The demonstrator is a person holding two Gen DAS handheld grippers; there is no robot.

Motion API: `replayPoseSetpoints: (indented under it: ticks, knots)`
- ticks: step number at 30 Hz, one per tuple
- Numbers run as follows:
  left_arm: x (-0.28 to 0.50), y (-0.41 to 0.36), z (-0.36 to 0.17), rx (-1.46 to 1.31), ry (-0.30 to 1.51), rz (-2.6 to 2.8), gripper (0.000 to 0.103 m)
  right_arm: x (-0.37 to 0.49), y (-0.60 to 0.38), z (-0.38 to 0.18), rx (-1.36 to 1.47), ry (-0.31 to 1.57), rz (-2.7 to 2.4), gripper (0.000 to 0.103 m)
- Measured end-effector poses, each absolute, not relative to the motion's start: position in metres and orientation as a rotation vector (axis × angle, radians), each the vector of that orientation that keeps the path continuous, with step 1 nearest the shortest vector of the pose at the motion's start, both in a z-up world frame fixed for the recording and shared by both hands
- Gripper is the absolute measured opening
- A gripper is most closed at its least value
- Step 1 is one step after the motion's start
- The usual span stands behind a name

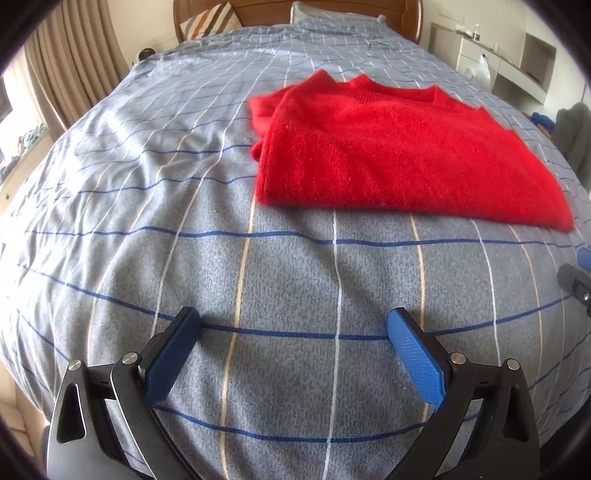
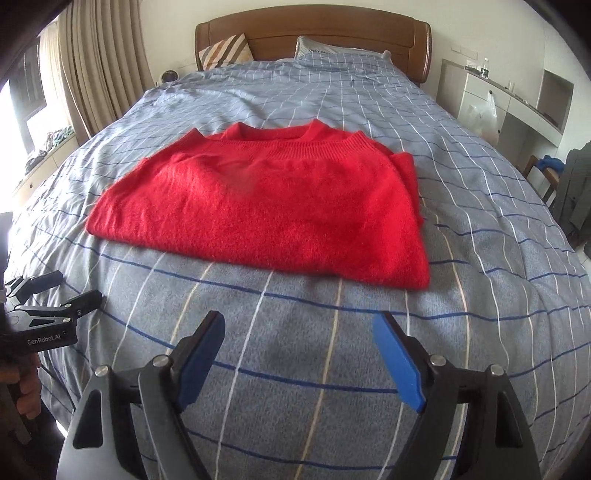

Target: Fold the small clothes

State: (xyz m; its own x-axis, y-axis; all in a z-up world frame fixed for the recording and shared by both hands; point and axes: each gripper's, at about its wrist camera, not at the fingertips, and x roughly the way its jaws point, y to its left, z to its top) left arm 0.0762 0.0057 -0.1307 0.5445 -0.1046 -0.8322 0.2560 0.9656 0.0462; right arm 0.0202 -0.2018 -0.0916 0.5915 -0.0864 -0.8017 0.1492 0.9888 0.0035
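A red knit sweater [image 1: 399, 155] lies folded flat on the bed, collar toward the headboard; it also shows in the right wrist view [image 2: 266, 206]. My left gripper [image 1: 293, 325] is open and empty, above the bedspread, short of the sweater's near edge and to its left. My right gripper [image 2: 299, 325] is open and empty, just short of the sweater's near edge. The left gripper also shows at the left edge of the right wrist view [image 2: 55, 295]. A part of the right gripper shows at the right edge of the left wrist view [image 1: 578, 277].
The bed has a grey-blue checked cover [image 2: 332, 369], a wooden headboard [image 2: 314, 33] and pillows [image 2: 225, 50]. Curtains [image 2: 96, 55] hang on the left. A shelf unit [image 2: 517, 99] and a chair with clothes [image 2: 554, 173] stand on the right.
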Motion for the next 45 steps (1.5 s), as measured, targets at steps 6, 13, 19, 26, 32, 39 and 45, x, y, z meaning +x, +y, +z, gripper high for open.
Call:
replayPoseSetpoints:
  ticks: [6, 13, 19, 26, 32, 39, 45]
  knots:
    - [0.076, 0.006, -0.142, 0.167, 0.952, -0.234, 0.103, 0.022, -0.201, -0.121, 0.067, 0.973, -0.174, 0.089]
    - [0.074, 0.005, -0.146, 0.169, 0.936, -0.236, 0.103, 0.027, -0.206, -0.136, 0.056, 0.997, -0.205, 0.103]
    - [0.073, 0.004, -0.148, 0.175, 0.932, -0.242, 0.102, 0.027, -0.203, -0.140, 0.048, 0.981, -0.209, 0.103]
    - [0.074, 0.003, -0.148, 0.180, 0.934, -0.246, 0.102, 0.026, -0.202, -0.142, 0.039, 0.969, -0.209, 0.103]
    - [0.075, 0.003, -0.148, 0.178, 0.932, -0.246, 0.102, 0.027, -0.203, -0.142, 0.044, 0.976, -0.205, 0.103]
    - [0.074, 0.031, -0.112, 0.104, 0.966, -0.329, 0.102, 0.039, -0.258, -0.076, 0.214, 0.881, -0.106, 0.094]
    - [0.062, 0.053, -0.090, 0.017, 0.940, -0.366, 0.102, 0.118, -0.358, -0.063, 0.496, 0.946, -0.077, 0.084]
